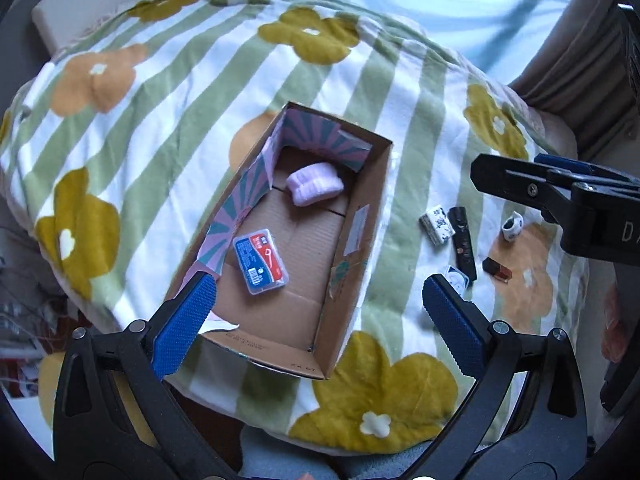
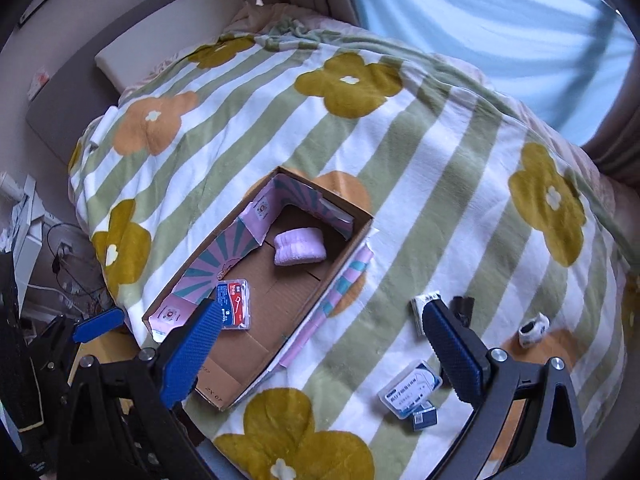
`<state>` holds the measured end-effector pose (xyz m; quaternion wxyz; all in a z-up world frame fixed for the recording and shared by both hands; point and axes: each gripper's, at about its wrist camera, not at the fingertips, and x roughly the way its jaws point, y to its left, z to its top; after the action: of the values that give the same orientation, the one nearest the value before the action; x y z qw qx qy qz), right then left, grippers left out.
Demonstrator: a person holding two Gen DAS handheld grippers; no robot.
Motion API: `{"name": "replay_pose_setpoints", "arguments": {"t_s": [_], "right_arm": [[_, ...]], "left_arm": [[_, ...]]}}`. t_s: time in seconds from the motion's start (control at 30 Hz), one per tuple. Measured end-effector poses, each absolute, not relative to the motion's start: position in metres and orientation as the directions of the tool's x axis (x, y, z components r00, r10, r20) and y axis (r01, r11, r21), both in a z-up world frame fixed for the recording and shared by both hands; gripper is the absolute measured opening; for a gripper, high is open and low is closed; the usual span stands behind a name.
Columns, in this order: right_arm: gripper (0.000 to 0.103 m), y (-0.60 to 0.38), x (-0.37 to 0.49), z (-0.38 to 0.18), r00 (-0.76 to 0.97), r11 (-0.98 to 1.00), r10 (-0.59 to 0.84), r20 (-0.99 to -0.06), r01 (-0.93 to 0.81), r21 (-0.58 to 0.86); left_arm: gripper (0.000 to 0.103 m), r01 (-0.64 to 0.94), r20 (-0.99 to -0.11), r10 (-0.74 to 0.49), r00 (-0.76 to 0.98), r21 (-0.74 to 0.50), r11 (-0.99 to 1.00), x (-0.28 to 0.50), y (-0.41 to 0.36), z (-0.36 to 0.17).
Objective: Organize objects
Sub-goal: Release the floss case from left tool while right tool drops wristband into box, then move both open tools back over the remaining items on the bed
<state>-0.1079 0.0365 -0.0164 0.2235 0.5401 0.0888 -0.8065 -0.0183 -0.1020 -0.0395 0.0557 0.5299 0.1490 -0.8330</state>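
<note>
An open cardboard box (image 1: 362,236) (image 2: 340,256) lies on a flowered, striped blanket. Inside it are a folded lilac cloth (image 1: 315,188) (image 2: 299,253) and a clear case with a red and blue label (image 1: 261,261) (image 2: 235,303). My left gripper (image 1: 320,312) is open and empty, hovering above the box's near end. My right gripper (image 2: 320,344) is open and empty above the blanket beside the box; it also shows at the right of the left wrist view (image 1: 560,196). Right of the box lie a white patterned box (image 1: 437,224), a black stick (image 1: 462,240), a small black-and-white cup (image 1: 512,227) (image 2: 534,330) and a clear blue-labelled case (image 2: 412,394).
A small red-brown item (image 1: 497,269) lies near the cup. The blanket (image 1: 200,120) covers a bed with a white headboard pad (image 2: 168,36) at the far left. Curtains and a bright window (image 2: 500,20) stand behind. Cables and clutter (image 2: 68,264) sit on the floor at left.
</note>
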Motion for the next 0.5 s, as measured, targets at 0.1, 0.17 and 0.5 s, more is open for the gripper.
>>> {"name": "replay_pose_setpoints", "arguments": {"t_s": [0.1, 0.17, 0.5], "right_arm": [[0.100, 0.067, -0.095, -0.005, -0.351, -0.924, -0.241, -0.905, 0.367, 0.104], [0.100, 0.086, -0.086, 0.001, -0.382, -0.946, -0.211, -0.900, 0.310, 0.090], [0.100, 0.182, -0.041, 0.018, -0.480, -0.999, -0.049, -0.876, 0.010, 0.051]], "left_arm": [[0.103, 0.178, -0.887, 0.075, -0.457, -0.173, -0.969, -0.021, -0.086, -0.026], [0.103, 0.133, -0.883, 0.086, -0.462, -0.165, -0.977, -0.026, -0.075, -0.019], [0.103, -0.091, -0.873, 0.184, -0.452, -0.160, -0.983, -0.050, -0.008, -0.010]]}}
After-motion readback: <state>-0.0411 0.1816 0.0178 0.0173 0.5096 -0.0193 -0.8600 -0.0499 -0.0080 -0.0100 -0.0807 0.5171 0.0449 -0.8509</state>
